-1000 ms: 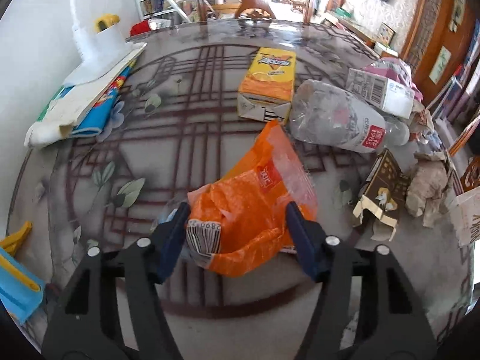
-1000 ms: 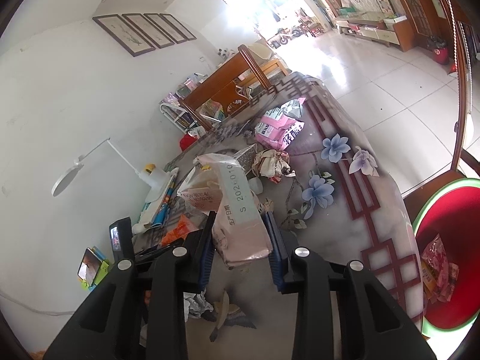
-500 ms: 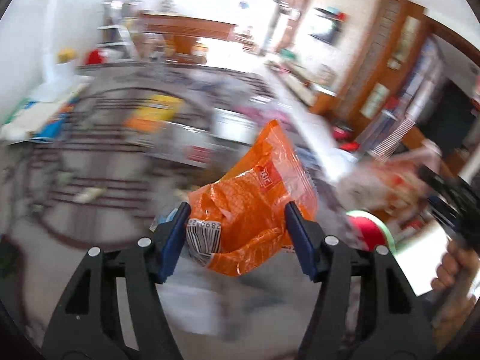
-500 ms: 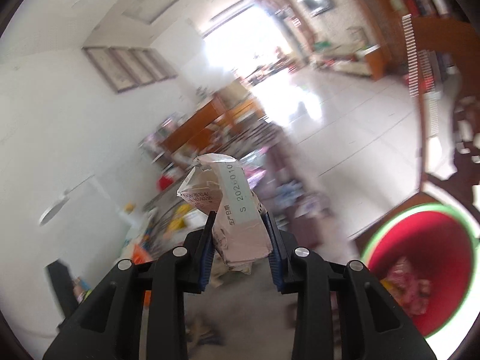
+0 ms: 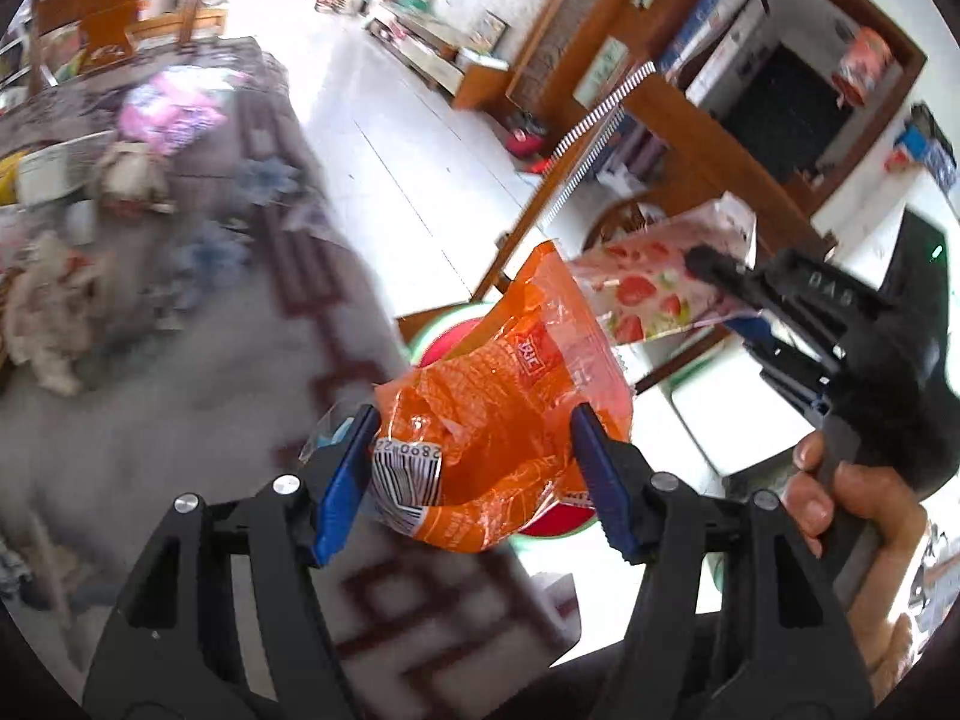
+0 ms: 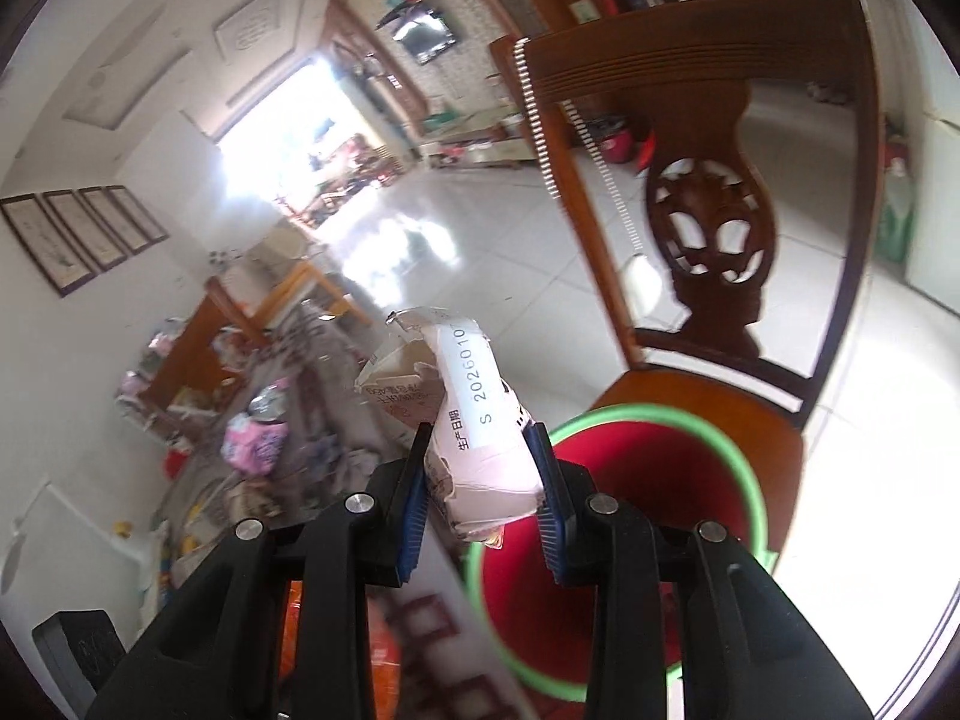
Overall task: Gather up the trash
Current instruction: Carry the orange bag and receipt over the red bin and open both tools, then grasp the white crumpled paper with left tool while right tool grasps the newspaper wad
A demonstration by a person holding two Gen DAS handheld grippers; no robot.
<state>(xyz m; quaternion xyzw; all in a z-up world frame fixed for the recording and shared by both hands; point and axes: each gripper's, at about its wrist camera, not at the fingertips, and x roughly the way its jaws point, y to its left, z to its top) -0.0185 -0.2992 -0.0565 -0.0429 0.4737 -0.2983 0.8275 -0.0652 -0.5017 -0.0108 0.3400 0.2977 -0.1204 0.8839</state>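
Observation:
My left gripper [image 5: 474,420] has a crumpled orange plastic wrapper [image 5: 504,420] between its blue pads; the jaws are opening, with the pads still touching the wrapper. It hangs past the table edge, above a red bin with a green rim [image 5: 441,342]. My right gripper [image 6: 480,438] is shut on a crushed pink-and-white carton [image 6: 474,396], held over the same bin [image 6: 636,534]. In the left wrist view the right gripper [image 5: 720,294] comes in from the right, with the carton's strawberry-print side [image 5: 648,288] showing.
The table with its patterned cloth [image 5: 180,420] lies to the left, with blurred scraps of trash [image 5: 42,312] and a pink bag [image 5: 168,108] on it. A carved wooden chair [image 6: 708,252] stands behind the bin. A hand [image 5: 852,516] grips the right gripper's handle.
Both grippers swung away from the table's middle, each carrying its trash, and now hang at the table edge over the red bin. The bin and the chair have come into close view.

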